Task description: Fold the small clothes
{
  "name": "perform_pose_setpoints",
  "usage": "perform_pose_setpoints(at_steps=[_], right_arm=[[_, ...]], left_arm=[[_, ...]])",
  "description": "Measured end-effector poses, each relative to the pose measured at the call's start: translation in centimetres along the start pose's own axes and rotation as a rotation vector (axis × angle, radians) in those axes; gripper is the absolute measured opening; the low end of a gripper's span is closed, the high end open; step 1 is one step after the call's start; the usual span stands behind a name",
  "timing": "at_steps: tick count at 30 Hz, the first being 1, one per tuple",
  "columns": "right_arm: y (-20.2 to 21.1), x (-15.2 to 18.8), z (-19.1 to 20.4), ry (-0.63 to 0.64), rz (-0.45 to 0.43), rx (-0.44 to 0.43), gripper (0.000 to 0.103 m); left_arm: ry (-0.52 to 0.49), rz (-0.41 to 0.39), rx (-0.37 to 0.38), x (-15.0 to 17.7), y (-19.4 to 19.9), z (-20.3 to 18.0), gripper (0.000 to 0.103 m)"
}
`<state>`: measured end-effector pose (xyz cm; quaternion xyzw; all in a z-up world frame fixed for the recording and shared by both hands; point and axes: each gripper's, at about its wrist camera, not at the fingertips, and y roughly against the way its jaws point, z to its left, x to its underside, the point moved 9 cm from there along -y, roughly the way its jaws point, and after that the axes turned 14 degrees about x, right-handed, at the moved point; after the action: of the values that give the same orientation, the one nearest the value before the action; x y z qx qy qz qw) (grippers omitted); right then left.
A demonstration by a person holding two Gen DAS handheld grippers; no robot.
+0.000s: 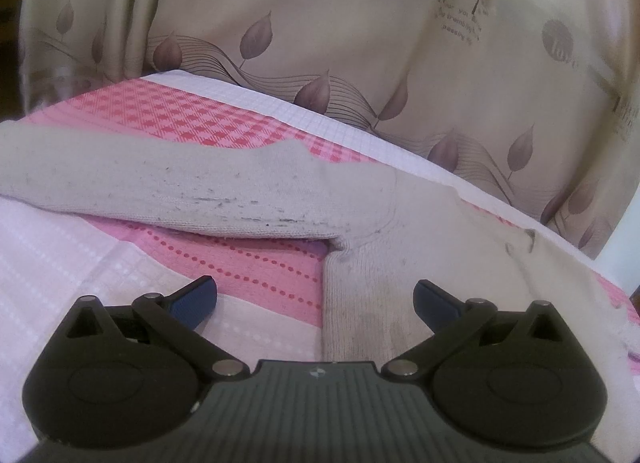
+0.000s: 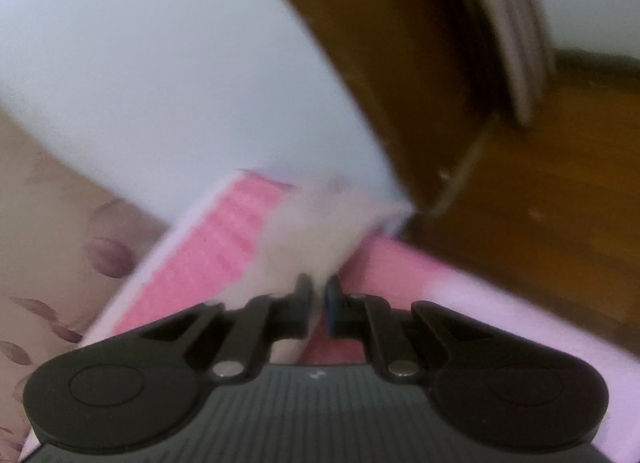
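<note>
A small beige knit sweater lies spread on a pink-and-white cloth that covers the table, its sleeve stretched out to one side of the body panel. The left hand-held gripper hovers just above the sweater's side edge, below the armpit seam, fingers spread wide and holding nothing. The right hand-held gripper is clenched on a strip of the same beige fabric, which runs away from its fingertips; this view is heavily motion-blurred, so which part of the sweater it grips cannot be told.

The main risk seems to be a lopsided fold: with only one side pinched, a fast pull could drag the whole sweater across the cloth rather than turn it over. The loose knit could also slip from the pinch, and the sleeve may bunch near the armpit seam.
</note>
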<state>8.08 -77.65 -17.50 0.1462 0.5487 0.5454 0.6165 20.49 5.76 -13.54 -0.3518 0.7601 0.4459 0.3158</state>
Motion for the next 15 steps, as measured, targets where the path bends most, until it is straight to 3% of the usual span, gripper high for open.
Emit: perform_pose_setpoints(at_steps=[2, 6, 8, 10, 13, 15], right_arm=[[0.1, 0.1, -2.2, -0.057, 0.022, -0.04, 0.006], [2.5, 0.7, -3.7, -0.144, 0.038, -0.07, 0.017], [5.5, 2.5, -3.0, -0.145, 0.036, -0.157, 0.018], [9.7, 6.2, -1.0, -0.038, 0.091, -0.292, 0.018], [16.1, 13.4, 1.6, 0.179, 0.166, -0.44, 0.042], [19.8, 18.2, 2.5, 0.32, 0.181, -0.492, 0.082]], left_arm=[[0.004, -0.001, 0.004, 0.0, 0.0, 0.0, 0.103], [0.032, 0.022, 0.032, -0.4, 1.2, 0.2, 0.101], [0.082, 0.012, 0.089, -0.6, 3.4, 0.3, 0.1], [0.099, 0.024, 0.142, -0.3, 5.5, 0.0, 0.102], [0.014, 0.115, 0.186, 1.3, 8.4, -0.9, 0.101], [-0.068, 0.156, 0.225, 2.8, 10.3, -2.0, 0.101]])
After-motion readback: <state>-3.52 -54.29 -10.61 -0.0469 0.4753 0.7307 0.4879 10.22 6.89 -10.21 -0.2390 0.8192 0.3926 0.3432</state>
